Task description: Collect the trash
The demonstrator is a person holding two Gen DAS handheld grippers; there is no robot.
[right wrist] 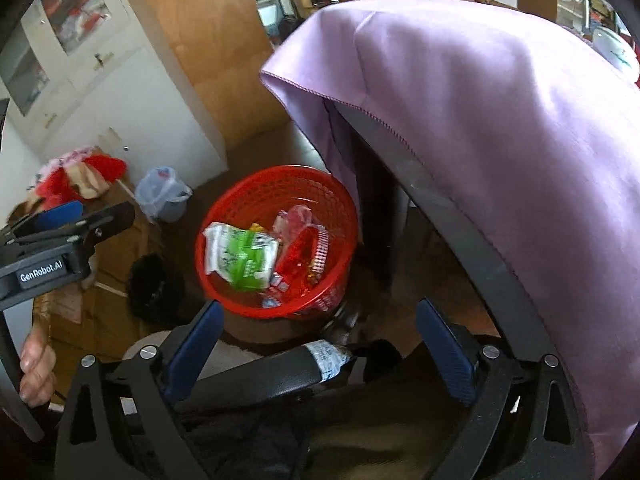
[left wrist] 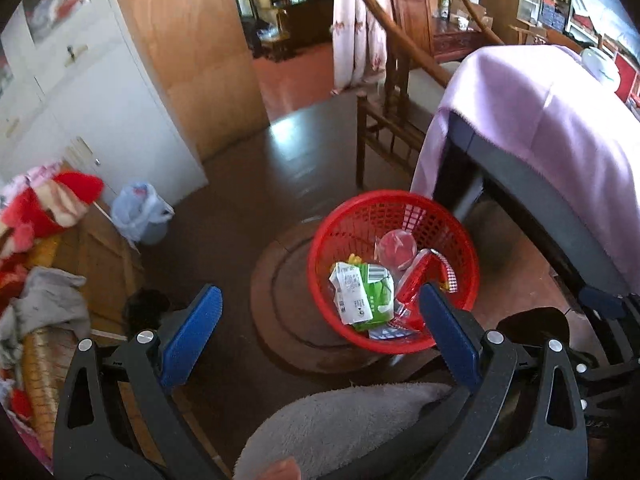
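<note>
A red mesh basket [left wrist: 360, 208] stands on a round brown mat on the dark floor, beside the draped table. Inside it lie a green and white carton [left wrist: 360, 296], a red wrapper [left wrist: 420, 288] and a clear plastic lid [left wrist: 396, 248]. My left gripper [left wrist: 322, 320] hangs open above and in front of the basket, with nothing between its blue pads [left wrist: 196, 332]. My right gripper [right wrist: 320, 344] is also open and empty, above the near rim of the same basket [right wrist: 240, 196]. The left gripper [right wrist: 60, 232] shows at the left edge of the right wrist view, held by a hand [right wrist: 36, 360].
A purple cloth [left wrist: 540, 120] drapes a dark table to the right. Behind the basket is a wooden chair [left wrist: 384, 120]. A white cabinet [left wrist: 100, 100], a bag-lined bin [left wrist: 140, 212] and a clothes pile [left wrist: 40, 220] sit left. Grey fuzzy fabric [left wrist: 340, 420] lies below the grippers.
</note>
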